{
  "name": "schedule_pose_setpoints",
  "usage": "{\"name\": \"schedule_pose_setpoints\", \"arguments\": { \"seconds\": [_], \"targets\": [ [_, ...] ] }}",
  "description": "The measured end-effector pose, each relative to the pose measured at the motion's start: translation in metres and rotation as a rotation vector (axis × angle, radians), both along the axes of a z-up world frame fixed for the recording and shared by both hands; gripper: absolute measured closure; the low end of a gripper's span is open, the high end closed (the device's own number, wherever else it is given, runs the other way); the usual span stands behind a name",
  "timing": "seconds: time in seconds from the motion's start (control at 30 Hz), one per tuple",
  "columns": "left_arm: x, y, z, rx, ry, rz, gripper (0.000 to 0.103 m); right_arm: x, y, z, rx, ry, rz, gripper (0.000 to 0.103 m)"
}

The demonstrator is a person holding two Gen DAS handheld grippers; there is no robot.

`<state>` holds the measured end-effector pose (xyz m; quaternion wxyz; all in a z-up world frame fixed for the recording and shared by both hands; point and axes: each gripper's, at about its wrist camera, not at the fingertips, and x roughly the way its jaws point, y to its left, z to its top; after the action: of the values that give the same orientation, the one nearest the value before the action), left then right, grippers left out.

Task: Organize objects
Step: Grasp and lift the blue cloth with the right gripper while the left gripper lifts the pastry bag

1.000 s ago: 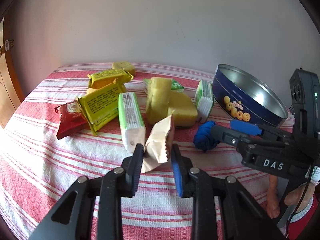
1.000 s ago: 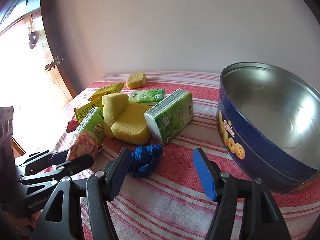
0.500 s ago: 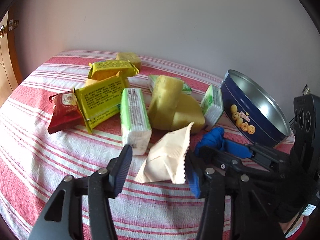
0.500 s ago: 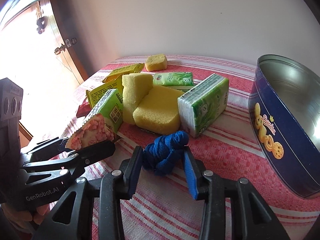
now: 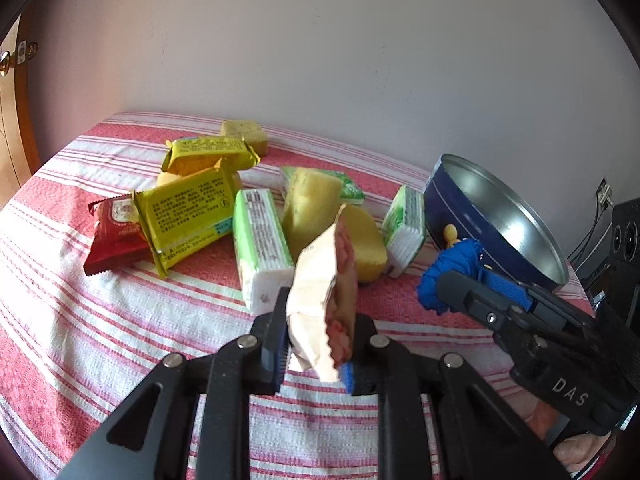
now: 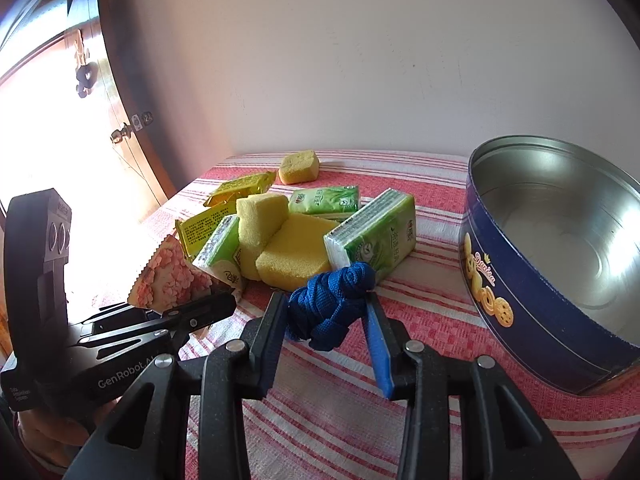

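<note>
My left gripper (image 5: 316,344) is shut on a cream and pink floral snack packet (image 5: 324,292) and holds it above the striped cloth; the packet also shows in the right wrist view (image 6: 168,276). My right gripper (image 6: 328,320) is shut on a blue knotted rope bundle (image 6: 332,304), lifted off the cloth; the bundle also shows in the left wrist view (image 5: 452,268). A blue round cookie tin (image 6: 500,292), open and empty inside, stands to the right; it also shows in the left wrist view (image 5: 460,204).
On the red-and-white striped tablecloth (image 5: 80,320) lie yellow sponges (image 6: 292,256), green tissue packs (image 6: 380,236), yellow snack packets (image 5: 188,212) and a red packet (image 5: 116,236). A wall is behind; a wooden door (image 6: 132,128) is at left.
My left gripper has shut on the floral packet and lifted it upright. My right gripper has closed on the blue rope bundle and raised it off the cloth.
</note>
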<state>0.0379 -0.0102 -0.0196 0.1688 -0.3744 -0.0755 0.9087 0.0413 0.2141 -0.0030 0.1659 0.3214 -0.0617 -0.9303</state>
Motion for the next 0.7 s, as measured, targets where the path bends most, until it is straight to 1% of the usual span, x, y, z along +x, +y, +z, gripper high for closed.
{"name": "schedule_pose_setpoints", "arguments": {
  "seconds": [0.13,0.17,0.23,0.37,0.43,0.57,0.63,0.7],
  "targets": [
    [0.010,0.012,0.028,-0.013,0.103,-0.012,0.084,0.011,0.013,0.022,-0.040,0.089,-0.024,0.062],
    [0.012,0.016,0.034,-0.016,0.124,-0.018,0.084,0.009,0.009,0.028,-0.047,0.114,-0.034,0.062],
    [0.012,0.028,0.044,-0.016,0.153,-0.037,0.084,0.014,0.021,0.041,-0.056,0.168,-0.064,0.062],
    [0.013,0.064,0.058,-0.043,0.209,-0.095,0.084,0.021,0.052,0.058,-0.011,0.250,-0.158,0.062],
    [0.007,0.084,0.064,-0.044,0.232,-0.123,0.084,0.022,0.076,0.059,0.014,0.262,-0.213,0.062],
    [-0.003,0.130,0.067,-0.036,0.248,-0.203,0.084,0.016,0.127,0.054,0.040,0.255,-0.335,0.062],
    [-0.008,0.154,0.066,-0.040,0.259,-0.234,0.084,0.012,0.151,0.049,0.048,0.235,-0.384,0.062],
    [-0.015,0.177,0.062,-0.039,0.249,-0.264,0.084,0.004,0.168,0.042,0.061,0.200,-0.420,0.062]
  ]
}}
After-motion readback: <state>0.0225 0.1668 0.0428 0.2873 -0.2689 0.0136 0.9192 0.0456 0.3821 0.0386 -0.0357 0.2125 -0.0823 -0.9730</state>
